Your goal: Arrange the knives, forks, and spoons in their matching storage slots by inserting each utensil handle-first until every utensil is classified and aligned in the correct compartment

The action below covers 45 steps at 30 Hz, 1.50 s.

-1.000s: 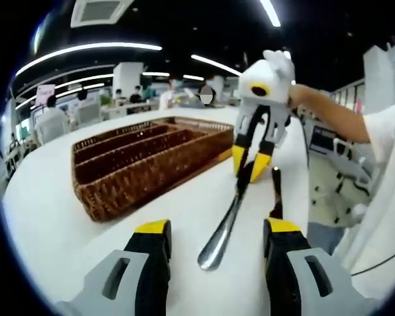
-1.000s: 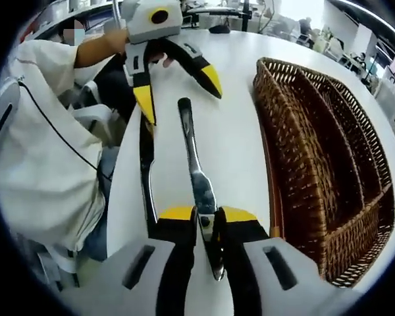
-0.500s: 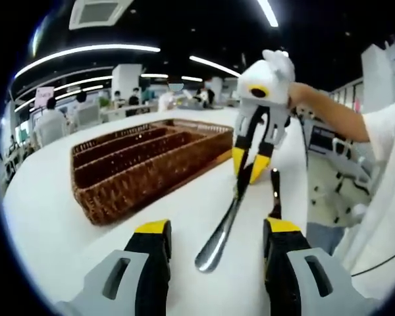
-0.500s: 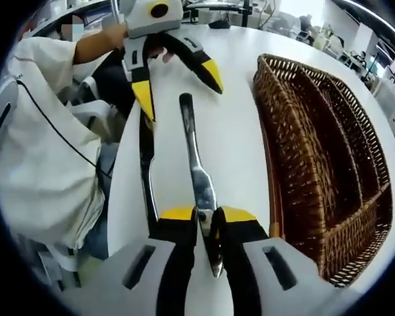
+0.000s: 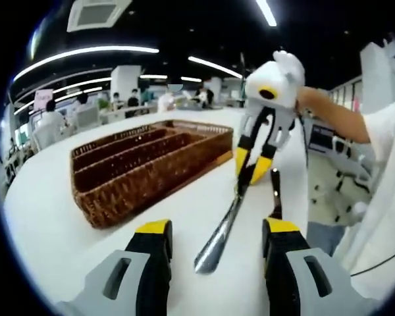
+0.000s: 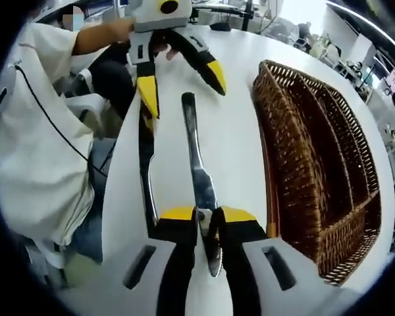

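beside the wicker tray (image 6: 316, 164), right hand-held gripper (image 6: 207, 217) clamping knife (image 6: 196, 164), second utensil (image 6: 145, 164) alongside

Yellow-tipped black gripper (image 6: 207, 217) jaws, white sleeve (image 6: 33, 131).

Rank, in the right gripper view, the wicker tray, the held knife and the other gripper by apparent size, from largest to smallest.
1. wicker tray
2. held knife, long but thin
3. left gripper; it is farther from the camera, so its place against the knife is unsure.
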### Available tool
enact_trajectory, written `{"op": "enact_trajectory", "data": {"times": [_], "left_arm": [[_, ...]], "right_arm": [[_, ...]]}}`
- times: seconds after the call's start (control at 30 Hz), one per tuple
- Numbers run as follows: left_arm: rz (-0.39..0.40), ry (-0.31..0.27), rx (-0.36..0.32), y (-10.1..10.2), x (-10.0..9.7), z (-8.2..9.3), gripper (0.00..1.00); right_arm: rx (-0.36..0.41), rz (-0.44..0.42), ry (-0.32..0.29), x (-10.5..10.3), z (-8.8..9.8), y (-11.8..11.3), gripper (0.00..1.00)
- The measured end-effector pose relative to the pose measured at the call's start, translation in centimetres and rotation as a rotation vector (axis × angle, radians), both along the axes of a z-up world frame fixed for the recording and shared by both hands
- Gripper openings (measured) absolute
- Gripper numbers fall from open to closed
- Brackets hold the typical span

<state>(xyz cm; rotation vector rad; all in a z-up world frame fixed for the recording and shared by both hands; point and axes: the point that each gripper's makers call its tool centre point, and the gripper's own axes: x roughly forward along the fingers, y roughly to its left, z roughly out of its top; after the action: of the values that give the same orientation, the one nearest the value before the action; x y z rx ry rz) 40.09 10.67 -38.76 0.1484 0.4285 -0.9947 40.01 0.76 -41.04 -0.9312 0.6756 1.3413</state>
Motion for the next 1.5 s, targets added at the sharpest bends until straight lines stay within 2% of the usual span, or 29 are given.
{"op": "enact_trajectory", "data": {"times": [0.1, 0.17, 0.23, 0.27, 0.33, 0.37, 0.4, 0.5, 0.53, 0.63, 0.8, 1.03, 1.13, 1.33, 1.43, 1.5], "left_arm": [[-0.041, 0.023, 0.055, -0.5, 0.2, -0.6, 0.55], [-0.051, 0.025, 0.059, -0.8, 0.5, -0.6, 0.54], [-0.066, 0.074, 0.055, -1.3, 0.5, -0.8, 0.50], [-0.087, 0.121, 0.054, -1.6, 0.2, -1.2, 0.47], [-0.096, 0.144, 0.079, -1.8, 0.4, -1.7, 0.44], [-0.124, 0.103, 0.093, -2.1, 0.7, -1.4, 0.44], [-0.127, 0.131, 0.112, -2.1, 0.4, -1.6, 0.43], [-0.143, 0.169, 0.144, -2.4, 0.6, -1.4, 0.39], [-0.162, 0.175, 0.177, -2.3, 0.5, -1.4, 0.36], [-0.202, 0.151, 0.258, -2.2, -0.1, -1.6, 0.31], [-0.224, 0.189, 0.292, -3.0, -0.8, -1.6, 0.28], [-0.276, 0.186, 0.374, -3.9, -1.1, -1.8, 0.21], [-0.296, 0.230, 0.404, -4.3, -1.4, -1.9, 0.16], [-0.327, 0.255, 0.491, -4.8, -0.8, -2.0, 0.09], [-0.336, 0.263, 0.512, -4.9, -0.5, -2.1, 0.08], [-0.349, 0.248, 0.532, -4.8, -0.8, -2.2, 0.08]], "right_arm": [[0.004, 0.001, -0.026, -0.2, 0.0, 0.0, 0.13], [0.007, 0.004, -0.050, -0.3, 0.0, 0.0, 0.13], [0.009, 0.005, -0.069, 0.0, 0.1, 0.0, 0.13], [0.010, 0.004, -0.075, 0.3, 0.1, 0.0, 0.13], [0.010, 0.006, -0.085, 0.5, 0.1, 0.0, 0.13], [0.010, 0.004, -0.095, 0.7, 0.1, 0.0, 0.13], [0.010, 0.004, -0.098, 0.7, 0.1, 0.0, 0.13], [0.007, 0.003, -0.114, 0.3, 0.1, 0.3, 0.13], [0.006, 0.002, -0.117, 0.4, 0.1, 0.3, 0.13], [0.003, 0.002, -0.126, 0.3, 0.1, 0.4, 0.13], [0.009, -0.004, -0.133, 0.6, 0.3, 0.2, 0.13], [0.010, -0.004, -0.156, 0.9, 0.3, 0.1, 0.13], [0.010, -0.005, -0.165, 1.1, 0.4, 0.1, 0.13], [0.008, -0.006, -0.170, 1.0, 0.4, 0.0, 0.13], [0.008, -0.007, -0.172, 0.9, 0.5, 0.0, 0.13], [0.009, -0.007, -0.174, 0.9, 0.5, 0.0, 0.13]]}}
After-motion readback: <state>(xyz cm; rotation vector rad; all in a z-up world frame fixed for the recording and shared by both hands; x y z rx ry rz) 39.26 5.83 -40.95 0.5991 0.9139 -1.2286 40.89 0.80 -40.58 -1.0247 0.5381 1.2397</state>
